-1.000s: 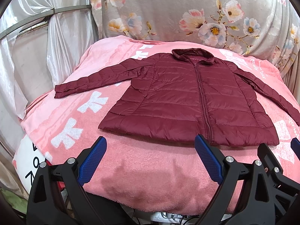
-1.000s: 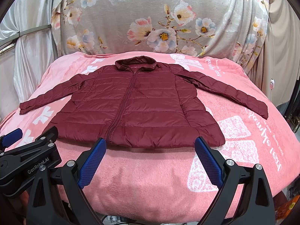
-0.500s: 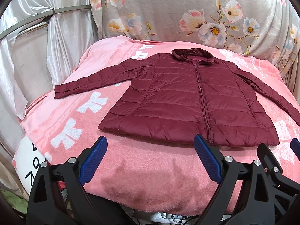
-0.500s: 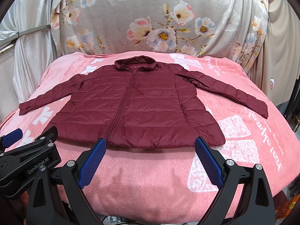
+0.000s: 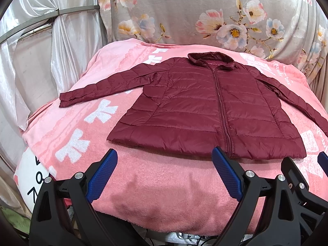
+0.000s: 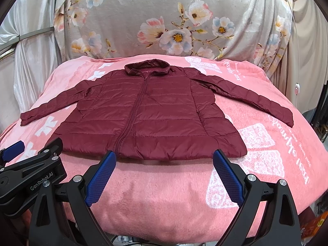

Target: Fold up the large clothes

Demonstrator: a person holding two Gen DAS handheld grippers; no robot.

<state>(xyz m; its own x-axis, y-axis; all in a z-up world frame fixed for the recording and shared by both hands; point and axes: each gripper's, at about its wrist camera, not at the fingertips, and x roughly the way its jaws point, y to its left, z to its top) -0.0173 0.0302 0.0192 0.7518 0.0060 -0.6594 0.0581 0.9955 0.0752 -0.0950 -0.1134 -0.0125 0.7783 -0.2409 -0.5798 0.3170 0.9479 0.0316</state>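
A dark red quilted jacket [image 5: 205, 106] [image 6: 143, 114] lies flat and zipped on a pink blanket [image 5: 164, 184] [image 6: 164, 184], front up, collar at the far side, both sleeves spread out to the sides. My left gripper [image 5: 165, 174] hovers open just short of the hem, nothing between its blue pads. My right gripper [image 6: 164, 174] is open too, also just before the hem, near the zipper's lower end. The left gripper's body [image 6: 26, 176] shows at the lower left of the right wrist view.
A floral grey cloth [image 6: 174, 20] hangs behind the blanket. Shiny white curtains [image 5: 30, 61] stand at the left with a metal rail. The blanket drops off at the near edge and on both sides.
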